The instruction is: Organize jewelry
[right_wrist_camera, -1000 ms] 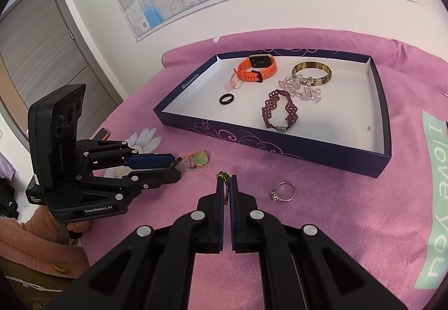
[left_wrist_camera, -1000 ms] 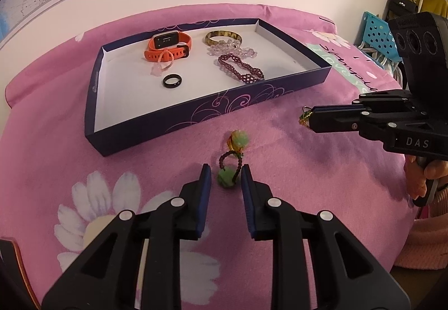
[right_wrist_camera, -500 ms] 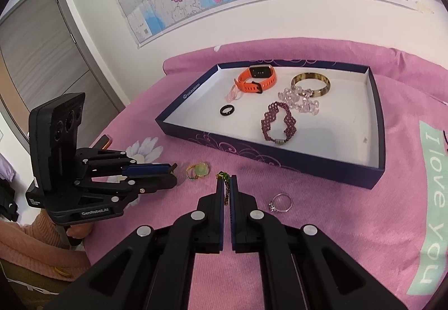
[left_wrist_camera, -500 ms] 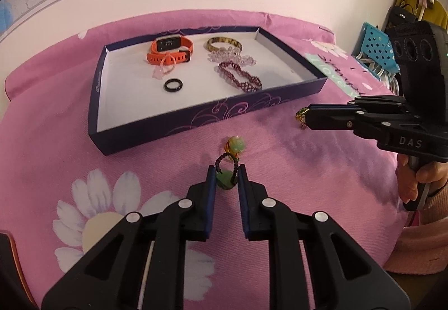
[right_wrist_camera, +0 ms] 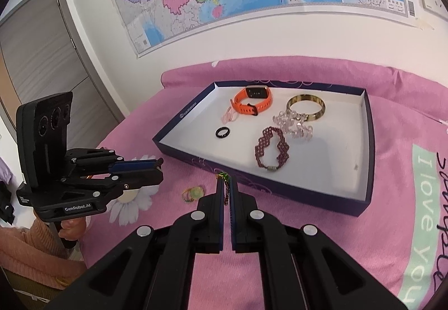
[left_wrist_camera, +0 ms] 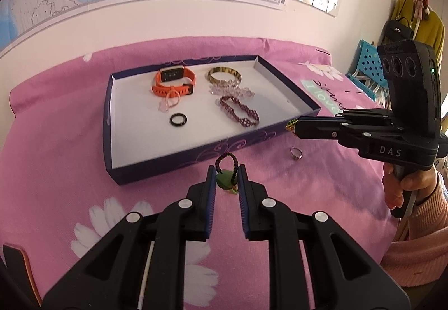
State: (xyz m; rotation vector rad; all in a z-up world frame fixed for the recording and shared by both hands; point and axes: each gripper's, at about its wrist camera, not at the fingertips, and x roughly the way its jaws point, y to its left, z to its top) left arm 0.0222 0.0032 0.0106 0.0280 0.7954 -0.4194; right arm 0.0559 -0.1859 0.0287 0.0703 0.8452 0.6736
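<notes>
My left gripper [left_wrist_camera: 226,168] is shut on a green pendant [left_wrist_camera: 225,180] whose dark bead loop [left_wrist_camera: 226,159] sticks up past the fingertips; it hangs above the pink cloth just in front of the navy tray [left_wrist_camera: 168,161]. My right gripper [right_wrist_camera: 226,182] is shut on a thin earring [right_wrist_camera: 224,176] with a green and gold top and a red bead strand. In the left wrist view the right gripper [left_wrist_camera: 296,125] hovers by the tray's near right corner. The left gripper [right_wrist_camera: 160,167] shows at the left of the right wrist view.
The tray [right_wrist_camera: 308,192] holds an orange watch [left_wrist_camera: 173,80], a gold bangle [left_wrist_camera: 224,74], a clear bead bracelet [left_wrist_camera: 232,90], a maroon bracelet [left_wrist_camera: 239,111], a black ring [left_wrist_camera: 178,119] and a pink ring [left_wrist_camera: 168,101]. A silver ring [left_wrist_camera: 296,153] and a green-gold ring [right_wrist_camera: 193,193] lie on the cloth.
My left gripper's jaws closed on the green pendant and lifted it off the cloth, towards the tray. The right gripper stayed shut on the earring and barely moved.
</notes>
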